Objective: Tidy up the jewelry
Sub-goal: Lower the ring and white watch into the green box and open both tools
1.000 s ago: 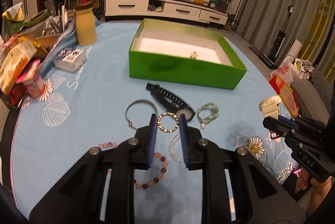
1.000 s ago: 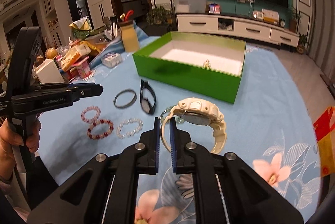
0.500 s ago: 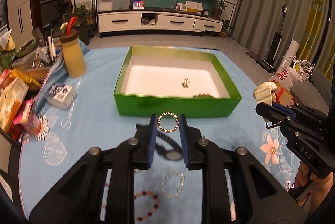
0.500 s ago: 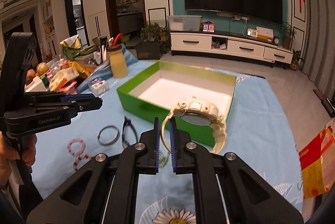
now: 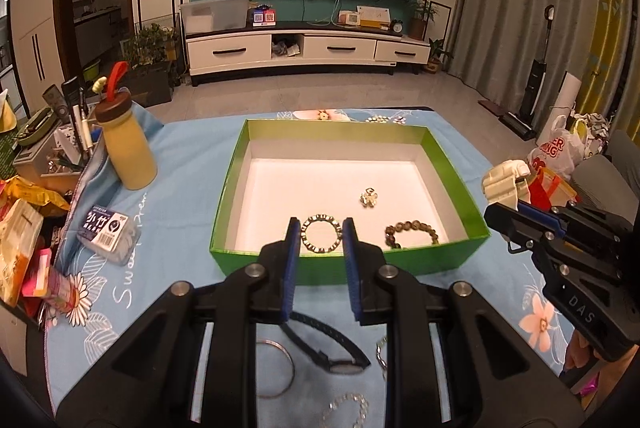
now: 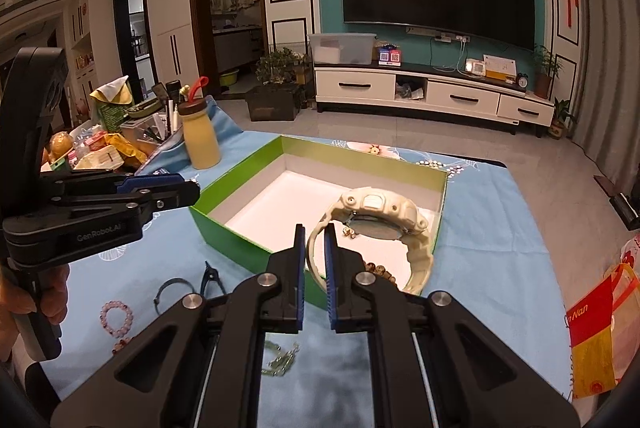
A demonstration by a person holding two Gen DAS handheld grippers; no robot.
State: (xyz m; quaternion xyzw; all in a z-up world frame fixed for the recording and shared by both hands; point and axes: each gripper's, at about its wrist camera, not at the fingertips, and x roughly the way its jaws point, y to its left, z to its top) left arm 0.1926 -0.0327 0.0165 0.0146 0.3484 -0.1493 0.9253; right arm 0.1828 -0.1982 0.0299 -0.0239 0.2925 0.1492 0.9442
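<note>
Left wrist view showed the left tool pinching a gold beaded ring bracelet above the green box, near its front wall; a clumsy release could drop it outside onto the surface. A yellow bottle stood at the surface's left edge, clear of the path. The right tool was clamped on a cream watch strap over the box's front right corner, and the watch could swing and catch the wall. Bracelets lay unsorted at the front edge.
</note>
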